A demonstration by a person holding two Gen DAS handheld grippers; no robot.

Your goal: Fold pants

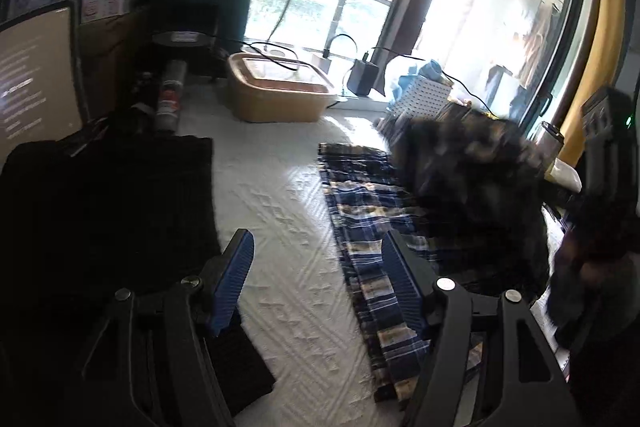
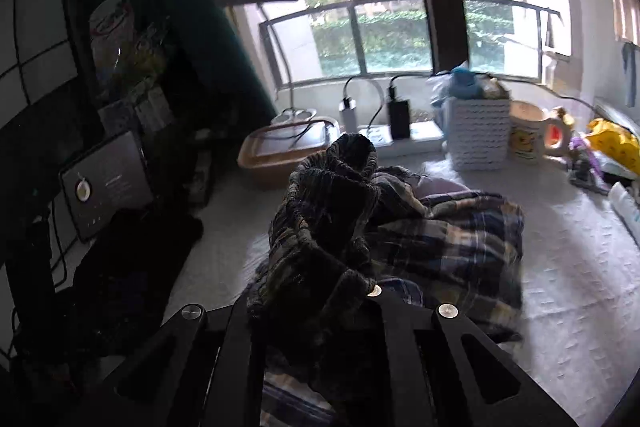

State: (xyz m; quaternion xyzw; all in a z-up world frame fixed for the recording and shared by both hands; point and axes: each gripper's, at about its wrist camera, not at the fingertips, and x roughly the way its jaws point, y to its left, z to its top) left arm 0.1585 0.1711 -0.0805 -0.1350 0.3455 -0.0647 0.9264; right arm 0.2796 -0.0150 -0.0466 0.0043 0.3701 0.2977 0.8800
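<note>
Plaid pants in navy and tan lie stretched on the white textured tabletop, running from 12 toward 6 o'clock just right of the left gripper, whose blue-padded jaws stand wide and empty. At 3 o'clock a blurred bunch of the cloth is lifted — the right gripper is clamped on that gathered plaid. Black folded fabric rests at 9 o'clock.
</note>
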